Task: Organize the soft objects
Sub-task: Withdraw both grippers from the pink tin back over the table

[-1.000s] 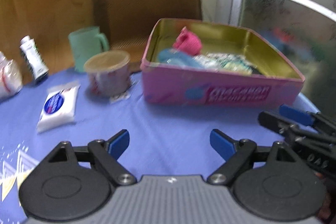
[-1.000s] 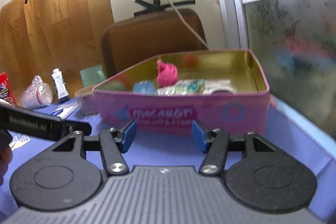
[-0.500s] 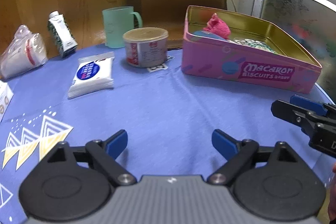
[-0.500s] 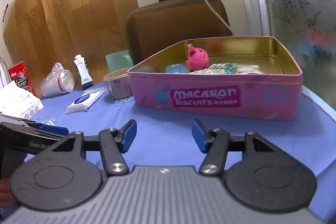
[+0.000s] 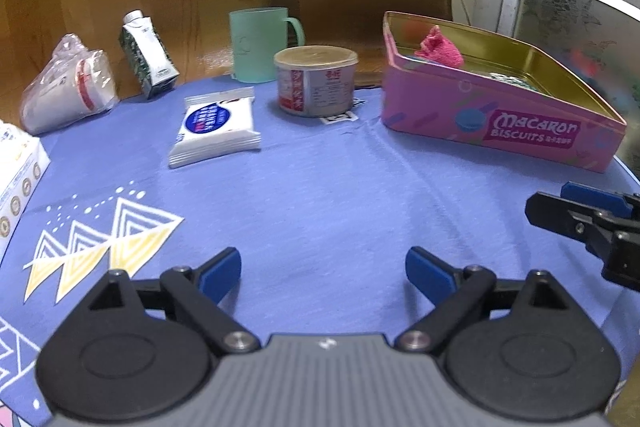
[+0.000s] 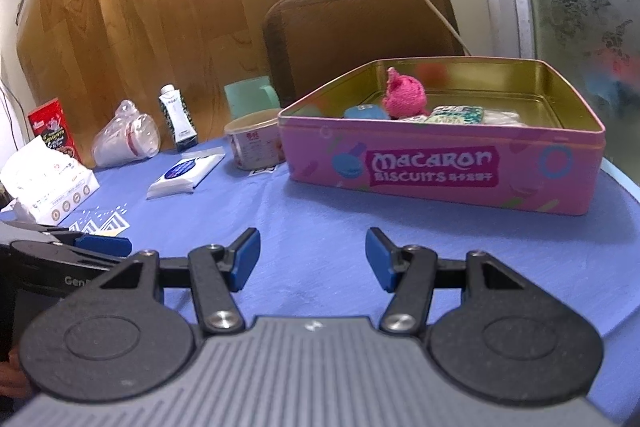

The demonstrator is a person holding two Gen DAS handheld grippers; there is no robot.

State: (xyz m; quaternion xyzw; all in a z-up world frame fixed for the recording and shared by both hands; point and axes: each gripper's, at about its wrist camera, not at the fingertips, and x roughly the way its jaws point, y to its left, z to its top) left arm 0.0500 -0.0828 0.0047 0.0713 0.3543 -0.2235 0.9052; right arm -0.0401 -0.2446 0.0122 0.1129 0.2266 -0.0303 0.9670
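Observation:
A pink "Macaron Biscuits" tin (image 5: 500, 123) (image 6: 440, 171) stands open at the back right of the blue tablecloth. Inside lie a pink knitted piece (image 5: 440, 49) (image 6: 404, 95), a blue soft item (image 6: 366, 113) and a patterned green-white one (image 6: 456, 115). A white tissue pack (image 5: 216, 129) (image 6: 184, 175) lies on the cloth left of the tin. My left gripper (image 5: 322, 273) is open and empty over the near cloth. My right gripper (image 6: 312, 259) is open and empty, in front of the tin; it also shows in the left wrist view (image 5: 580, 215).
A lidded can (image 5: 316, 81), a green mug (image 5: 260, 43), a small carton (image 5: 148, 55) and bagged cups (image 5: 68, 87) stand along the back. A white box (image 5: 16, 179) and a red box (image 6: 52, 127) sit at the left. A brown chair (image 6: 360, 27) stands behind the table.
Both grippers have pulled back from the tin, so more of the table shows. The left view has swung left. Both stay open and empty.

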